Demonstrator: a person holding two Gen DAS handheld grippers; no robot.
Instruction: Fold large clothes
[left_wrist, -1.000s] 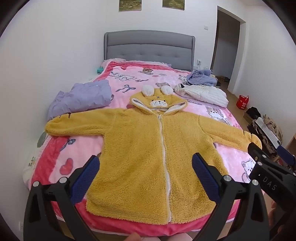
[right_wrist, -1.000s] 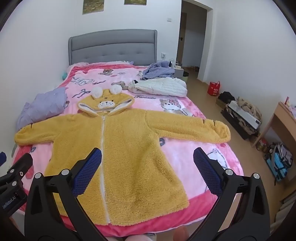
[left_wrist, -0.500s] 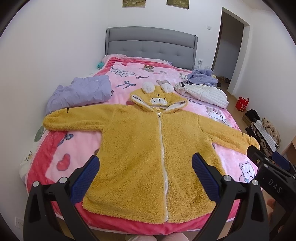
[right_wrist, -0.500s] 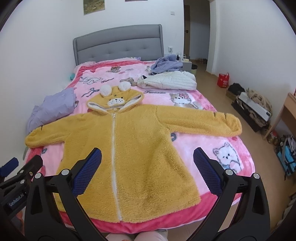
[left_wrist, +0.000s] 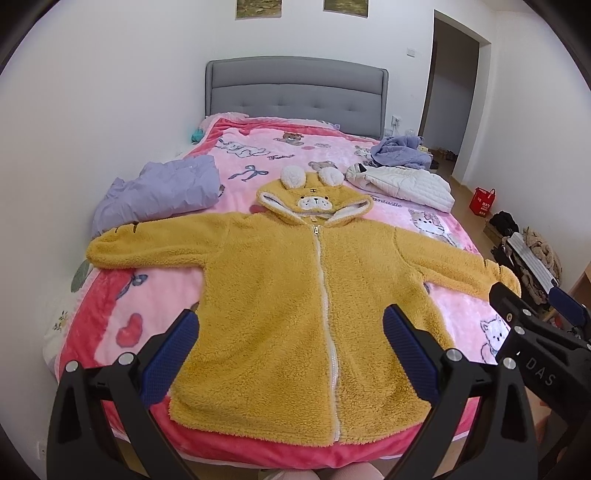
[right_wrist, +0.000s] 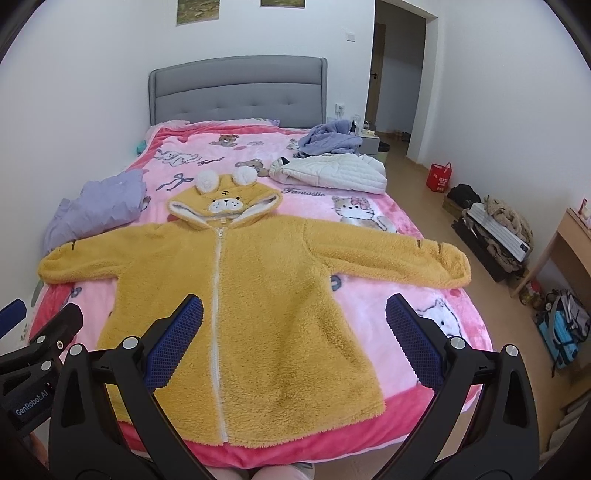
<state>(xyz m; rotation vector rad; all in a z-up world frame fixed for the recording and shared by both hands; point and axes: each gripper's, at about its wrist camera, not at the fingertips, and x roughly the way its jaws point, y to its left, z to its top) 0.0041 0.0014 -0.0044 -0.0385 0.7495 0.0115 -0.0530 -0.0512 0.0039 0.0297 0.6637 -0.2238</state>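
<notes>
Where claws gape: "Fantastic" blanket (right_wrist: 306, 192) lettering.

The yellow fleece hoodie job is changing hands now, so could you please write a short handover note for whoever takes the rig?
Left gripper: open, empty, above the hem.
Right gripper: open, empty, beside it.
Yellow fleece hoodie: flat on the pink blanket, zipped, face up, both sleeves spread, hood toward the headboard.
Done: garment laid out.
Left: every fold; probably start with the sleeves.
</notes>
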